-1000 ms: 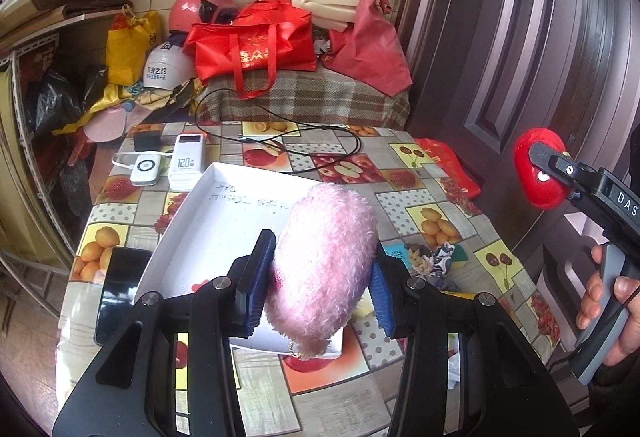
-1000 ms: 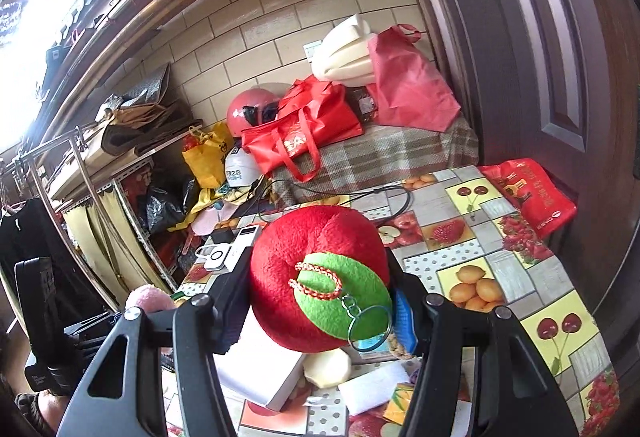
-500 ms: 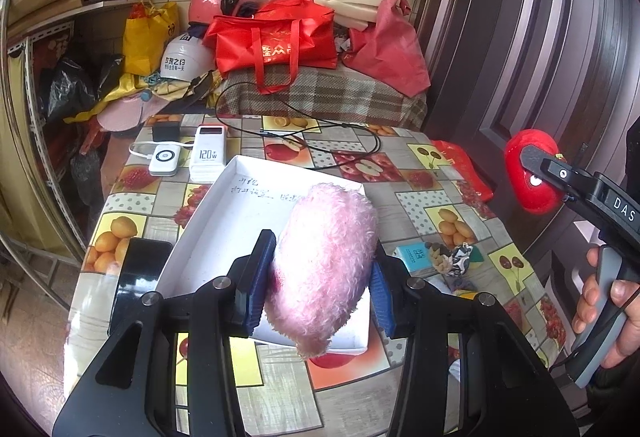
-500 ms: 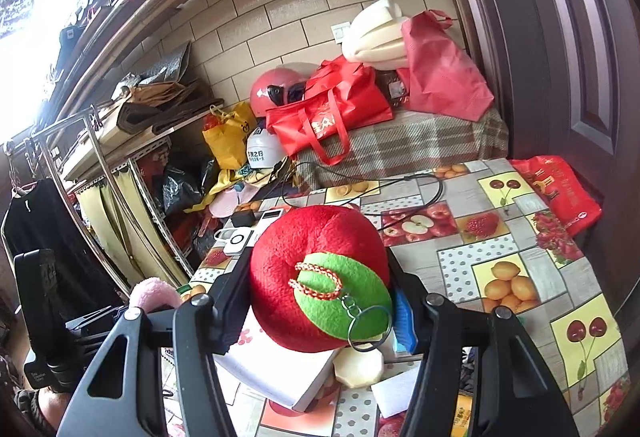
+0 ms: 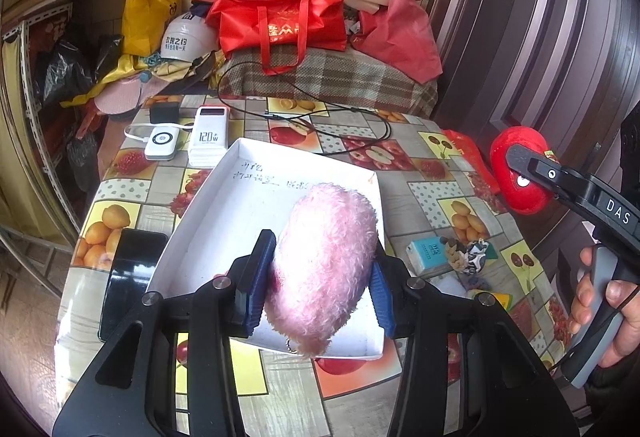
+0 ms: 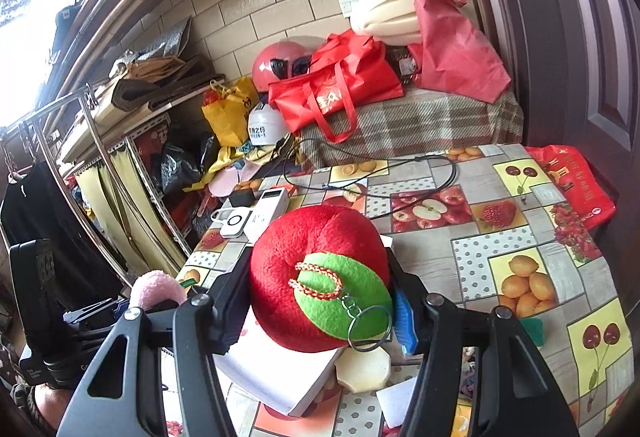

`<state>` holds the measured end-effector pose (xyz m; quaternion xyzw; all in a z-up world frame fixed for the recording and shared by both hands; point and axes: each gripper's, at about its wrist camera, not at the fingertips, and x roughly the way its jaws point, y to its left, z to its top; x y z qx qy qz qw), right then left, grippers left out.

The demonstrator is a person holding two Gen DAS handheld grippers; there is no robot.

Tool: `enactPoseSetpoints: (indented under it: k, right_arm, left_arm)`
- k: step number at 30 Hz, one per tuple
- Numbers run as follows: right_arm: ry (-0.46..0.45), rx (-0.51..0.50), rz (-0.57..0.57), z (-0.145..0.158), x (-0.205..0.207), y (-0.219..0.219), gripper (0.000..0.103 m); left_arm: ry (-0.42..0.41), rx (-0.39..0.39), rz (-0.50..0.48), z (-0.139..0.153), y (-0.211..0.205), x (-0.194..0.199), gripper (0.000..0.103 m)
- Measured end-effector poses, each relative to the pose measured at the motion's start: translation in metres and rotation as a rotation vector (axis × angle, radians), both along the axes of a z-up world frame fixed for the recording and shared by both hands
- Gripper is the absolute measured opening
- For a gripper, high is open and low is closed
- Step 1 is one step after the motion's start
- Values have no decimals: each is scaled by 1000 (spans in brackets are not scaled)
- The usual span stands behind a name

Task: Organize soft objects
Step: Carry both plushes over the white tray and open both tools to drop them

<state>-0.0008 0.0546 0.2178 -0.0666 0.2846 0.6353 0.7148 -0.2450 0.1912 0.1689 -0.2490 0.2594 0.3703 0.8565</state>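
My left gripper (image 5: 320,281) is shut on a fluffy pink plush (image 5: 326,261) and holds it above the near part of a shallow white box (image 5: 248,197) on the fruit-patterned table. A red plush apple (image 6: 320,277) with a green leaf patch and a key ring is squeezed in my right gripper (image 6: 320,305), just over the box's near right corner (image 6: 280,377). In the left wrist view that red plush apple (image 5: 516,173) hangs off the table's right side, with a hand (image 5: 608,301) on the handle. The pink plush (image 6: 154,289) also shows at lower left of the right wrist view.
Two white power banks (image 5: 208,137) and a black cable (image 5: 320,109) lie behind the box, a black phone (image 5: 128,281) at its left. A tissue pack (image 5: 428,253) and a patterned scrunchie (image 5: 468,253) lie at its right. Red bags (image 5: 280,21) and helmets are piled beyond; a dark door (image 5: 540,17) stands right.
Both grippers have moved forward and slightly down toward the table, each still holding its plush. The white box now sits closer under them.
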Motion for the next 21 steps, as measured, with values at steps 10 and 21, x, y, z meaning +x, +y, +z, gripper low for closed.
enactPoseSetpoints:
  k: [10,21]
  right_arm:
    - [-2,-59,63,-17,-6,41,60]
    - [106,-251,130,-85,-10,108,59]
  left_arm:
    - [61,-35,33,-14,58,10,44]
    - [204,-181,16,-88,112,48,44]
